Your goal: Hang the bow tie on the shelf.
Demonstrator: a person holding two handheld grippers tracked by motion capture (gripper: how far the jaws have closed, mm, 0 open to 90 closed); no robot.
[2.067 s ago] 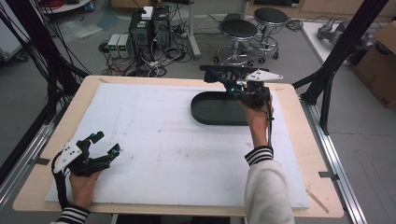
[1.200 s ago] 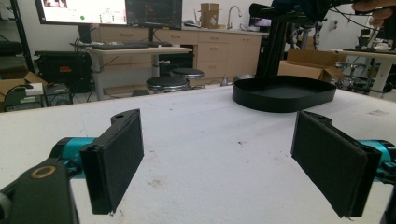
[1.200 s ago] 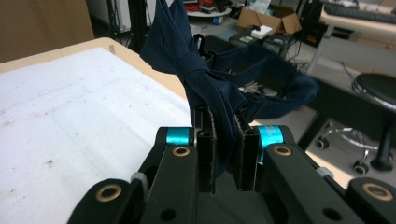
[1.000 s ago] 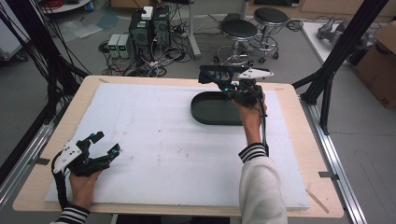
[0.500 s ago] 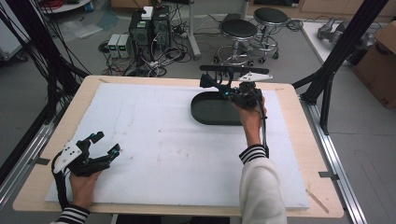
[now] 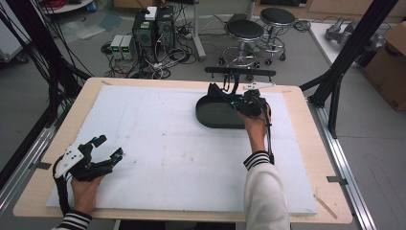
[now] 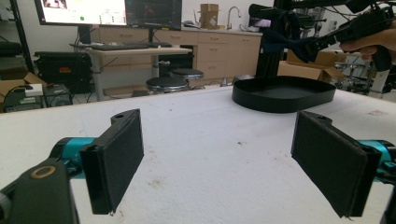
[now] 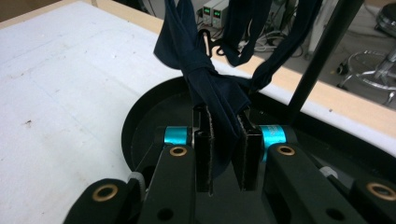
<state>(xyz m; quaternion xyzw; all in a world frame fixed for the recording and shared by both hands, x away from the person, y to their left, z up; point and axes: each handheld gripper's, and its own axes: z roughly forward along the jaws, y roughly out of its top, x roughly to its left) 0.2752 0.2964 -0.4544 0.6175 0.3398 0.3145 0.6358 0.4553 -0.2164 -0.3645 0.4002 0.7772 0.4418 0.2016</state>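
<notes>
My right gripper (image 6: 230, 98) hangs over the black oval tray (image 6: 210, 120) at the far right of the table, shut on a dark blue cloth (image 6: 218, 91). In the right gripper view the knotted cloth (image 8: 205, 79) is pinched between the two pads (image 8: 225, 116), and its straps run up out of the picture above the tray's wall (image 8: 135, 126). A black hanger bar (image 6: 239, 72) lies level just beyond the hand. My left gripper (image 6: 109, 146) rests at the near left, open, with bare white foam between its pads (image 7: 219, 154).
A white foam sheet (image 6: 163, 143) covers the wooden table (image 6: 306, 158). Black frame legs (image 6: 340, 72) stand at the far right corner. Stools, computers and cables lie on the floor beyond the far edge.
My right gripper has sunk a little toward the tray with the cloth in it, and the hanger bar above it has swung level. The left gripper has kept still.
</notes>
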